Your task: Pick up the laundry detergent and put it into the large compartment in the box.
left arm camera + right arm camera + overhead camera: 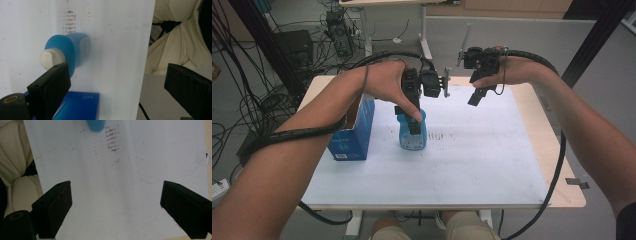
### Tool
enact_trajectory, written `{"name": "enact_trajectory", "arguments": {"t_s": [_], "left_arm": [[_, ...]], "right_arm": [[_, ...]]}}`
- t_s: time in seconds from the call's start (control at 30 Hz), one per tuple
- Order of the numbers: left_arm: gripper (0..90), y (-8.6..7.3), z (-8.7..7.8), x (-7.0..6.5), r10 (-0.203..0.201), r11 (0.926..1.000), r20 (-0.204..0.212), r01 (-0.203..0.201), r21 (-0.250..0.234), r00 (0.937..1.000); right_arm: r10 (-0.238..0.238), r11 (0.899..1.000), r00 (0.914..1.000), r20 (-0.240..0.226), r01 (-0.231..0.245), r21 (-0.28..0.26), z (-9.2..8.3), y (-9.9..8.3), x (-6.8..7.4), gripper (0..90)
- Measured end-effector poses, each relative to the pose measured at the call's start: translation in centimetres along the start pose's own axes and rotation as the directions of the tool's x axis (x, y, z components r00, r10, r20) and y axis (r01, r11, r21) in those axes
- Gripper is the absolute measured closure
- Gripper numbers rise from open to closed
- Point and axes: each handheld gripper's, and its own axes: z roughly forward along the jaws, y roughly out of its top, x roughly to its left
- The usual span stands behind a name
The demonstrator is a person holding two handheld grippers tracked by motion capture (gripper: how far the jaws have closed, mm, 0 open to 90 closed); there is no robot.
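- The blue bottle [413,132] stands upright on the white desk [472,165], left of centre, long axis vertical, its white cap [52,58] pointing up.
- The left gripper [414,117] hangs directly over the bottle's top, pointing down; in the left gripper view its fingers [50,92] are spread wide, one just beside the cap, and whether it touches I cannot tell.
- A blue box [354,132] stands just left of the bottle, near the desk's left edge.
- The right gripper [475,96] hovers above the far middle of the desk, well apart from the bottle, its fingers [53,207] spread wide around bare desk.
- Brownish smudges [111,141] mark the desk right of the bottle.
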Motion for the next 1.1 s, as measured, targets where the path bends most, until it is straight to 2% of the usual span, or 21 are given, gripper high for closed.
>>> {"name": "enact_trajectory", "arguments": {"t_s": [0.67, 1.1], "left_arm": [[7.3, 0.2, -0.5, 0.1, -0.001, 1.0, 0.0, 0.001, 0.009, 1.0], [7.4, 0.2, -1.1, 0.6, -0.003, 0.9998, -0.02, 0.003, 0.019, 0.9998]], "right_arm": [[0.009, 1.0, 0.9999, 0.006, -0.009, -0.004, -0.4, -0.5, 0.3, 10.5], [0.014, 1.0, 0.9998, 0.016, -0.014, 0.003, -0.4, -0.6, 0.7, 10.5]]}}
